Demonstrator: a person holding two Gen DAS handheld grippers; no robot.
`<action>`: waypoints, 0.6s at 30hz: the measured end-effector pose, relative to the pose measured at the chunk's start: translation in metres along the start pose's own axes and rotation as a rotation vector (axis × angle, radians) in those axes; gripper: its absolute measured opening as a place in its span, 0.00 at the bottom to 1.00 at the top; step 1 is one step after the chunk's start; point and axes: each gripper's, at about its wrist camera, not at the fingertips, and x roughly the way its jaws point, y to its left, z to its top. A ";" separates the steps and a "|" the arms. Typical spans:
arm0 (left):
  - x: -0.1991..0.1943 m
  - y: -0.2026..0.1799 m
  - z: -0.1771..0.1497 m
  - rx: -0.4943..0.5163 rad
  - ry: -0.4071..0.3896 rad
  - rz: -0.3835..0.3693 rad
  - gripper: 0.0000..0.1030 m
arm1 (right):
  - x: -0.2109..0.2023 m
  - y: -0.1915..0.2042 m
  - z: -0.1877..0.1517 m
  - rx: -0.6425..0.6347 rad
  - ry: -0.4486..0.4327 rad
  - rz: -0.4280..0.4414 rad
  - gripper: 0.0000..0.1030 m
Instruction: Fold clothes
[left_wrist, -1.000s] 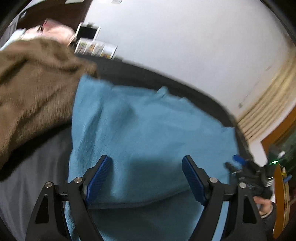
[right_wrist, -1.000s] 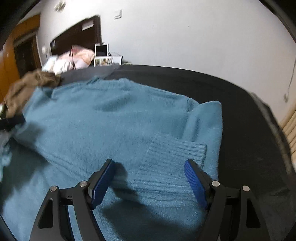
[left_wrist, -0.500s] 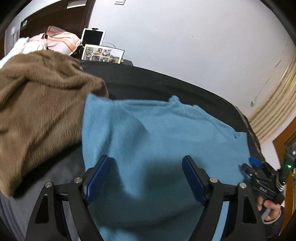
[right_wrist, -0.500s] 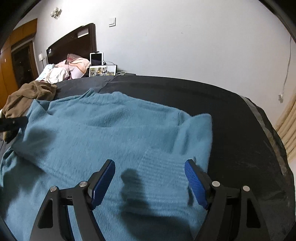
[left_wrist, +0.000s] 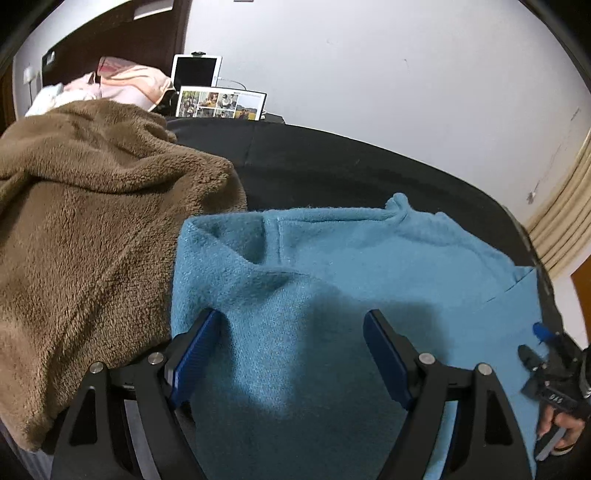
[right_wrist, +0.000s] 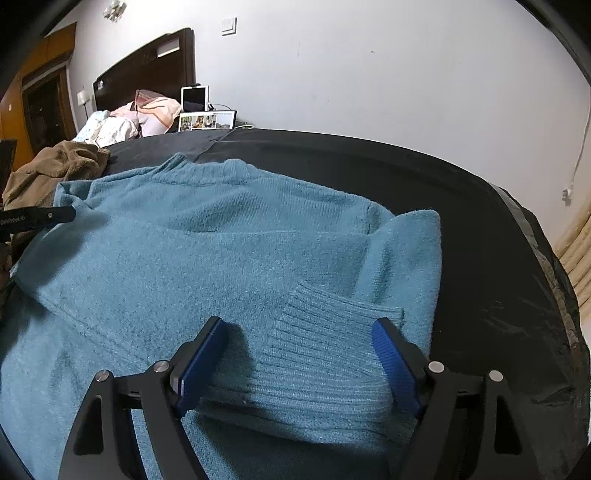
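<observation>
A blue knit sweater (right_wrist: 229, 251) lies spread on a black surface (right_wrist: 480, 229), both sleeves folded in over the body. Its ribbed cuff (right_wrist: 325, 354) lies between the open jaws of my right gripper (right_wrist: 299, 354), which hovers just above it. In the left wrist view the sweater (left_wrist: 351, 277) fills the middle, and my left gripper (left_wrist: 291, 350) is open and empty over its folded left side. The right gripper also shows in the left wrist view (left_wrist: 546, 373) at the far right edge, held by a hand.
A brown fleece garment (left_wrist: 92, 229) lies heaped at the sweater's left edge, touching it. At the back stand a tablet (left_wrist: 195, 72), a photo frame (left_wrist: 221, 103) and pink and white bedding (right_wrist: 140, 114). A white wall runs behind.
Both grippers have pulled back and tilted, staying open. The left view now shows more of the brown garment and the sweater's folded left side. The right gripper now hovers over the ribbed cuff again.
</observation>
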 end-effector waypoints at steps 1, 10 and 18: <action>0.000 0.000 0.000 -0.002 0.000 -0.007 0.81 | 0.000 0.000 0.000 0.000 0.000 0.000 0.81; -0.040 0.007 -0.019 -0.002 0.044 -0.044 0.81 | 0.001 -0.001 -0.001 0.001 0.003 0.004 0.82; -0.070 0.004 -0.078 0.070 0.132 -0.037 0.81 | -0.001 -0.004 -0.001 0.012 -0.003 0.024 0.82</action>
